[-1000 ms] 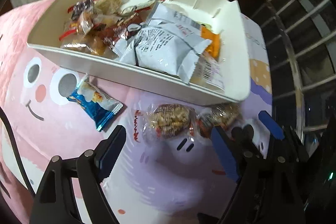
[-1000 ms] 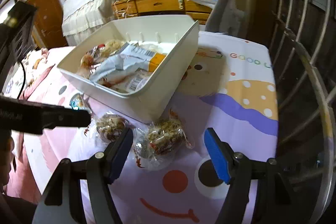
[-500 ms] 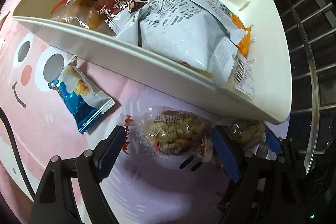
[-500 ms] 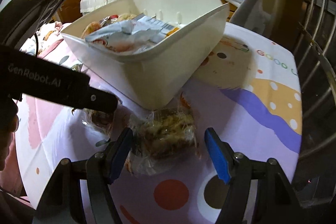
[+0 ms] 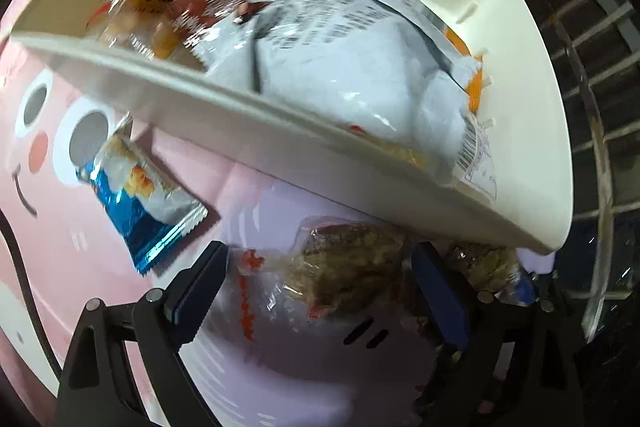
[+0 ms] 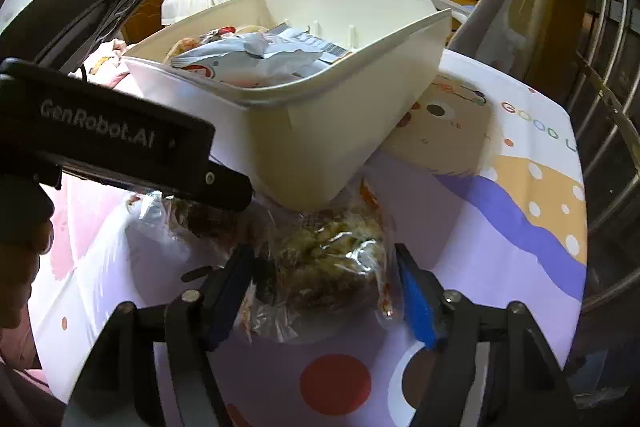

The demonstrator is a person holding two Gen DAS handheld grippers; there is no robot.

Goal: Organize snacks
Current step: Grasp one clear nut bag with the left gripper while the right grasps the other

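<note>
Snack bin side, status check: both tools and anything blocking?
Left tool opening around a clear-wrapped cake. Right tool closing around a second cake. White bin overhangs both; tools crowd together.

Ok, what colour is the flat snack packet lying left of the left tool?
Blue and white snack packet, with a silver crimped edge; clearest in the left wrist view.

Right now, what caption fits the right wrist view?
Right tool closing around a wrapped snack beside the white bin.

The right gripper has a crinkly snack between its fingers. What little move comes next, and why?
Probably finish squeezing: the right gripper is closing, its fingers either side of the clear-wrapped brown crispy snack on the cartoon tablecloth. Then lift it toward the white plastic bin.
</note>
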